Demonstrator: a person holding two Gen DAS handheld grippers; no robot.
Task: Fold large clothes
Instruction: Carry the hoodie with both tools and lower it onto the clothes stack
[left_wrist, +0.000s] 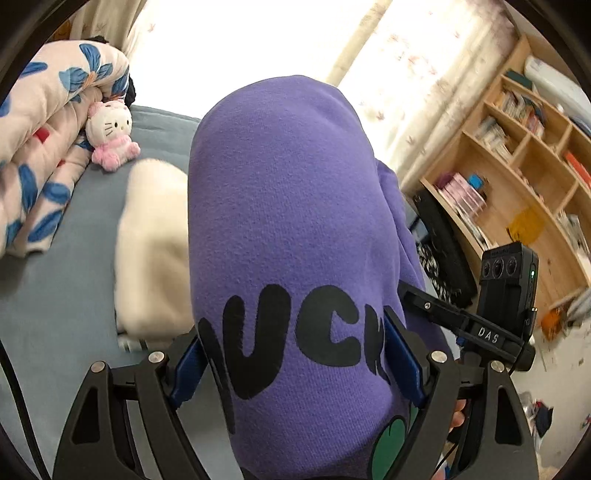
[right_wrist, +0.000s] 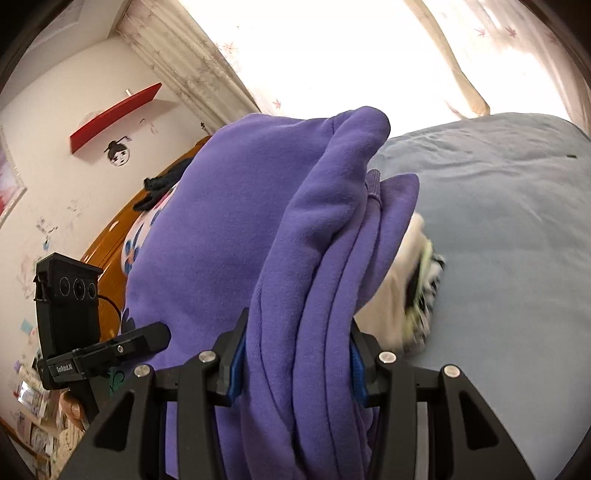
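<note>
Currently held: the purple sweatshirt (left_wrist: 284, 206), folded into a thick bundle and lifted above the bed (left_wrist: 55, 295), fills the middle of both views.
Left gripper (left_wrist: 295, 363): its fingers (left_wrist: 184, 369) pinch the printed end of the bundle, the black lettering lying between the blue pads.
Right gripper (right_wrist: 293, 363): its fingers (right_wrist: 236, 363) clamp a stack of several folded layers, whose edges run like ribs between the pads.
Below: a cream folded garment (left_wrist: 151, 251) lies on the blue-grey sheet just beside the bundle; from the right wrist its patterned edge shows beside the hanging purple cloth.
Nearby: a flowered quilt (left_wrist: 48, 147) and a plush cat toy (left_wrist: 110, 136) sit at the far side of the bed; a bookshelf (left_wrist: 517, 166) stands beyond the bed.
Likely step: carrying the folded piece to set it down, probably on or beside the cream one.
Risk, layers: the right-hand stack is thick, so inner layers could slide out and the fold fall open.
Risk, uneven release: letting one end go first would let the bundle sag and unroll.
Risk, landing: dragging it across the cream garment could rumple that pile.
</note>
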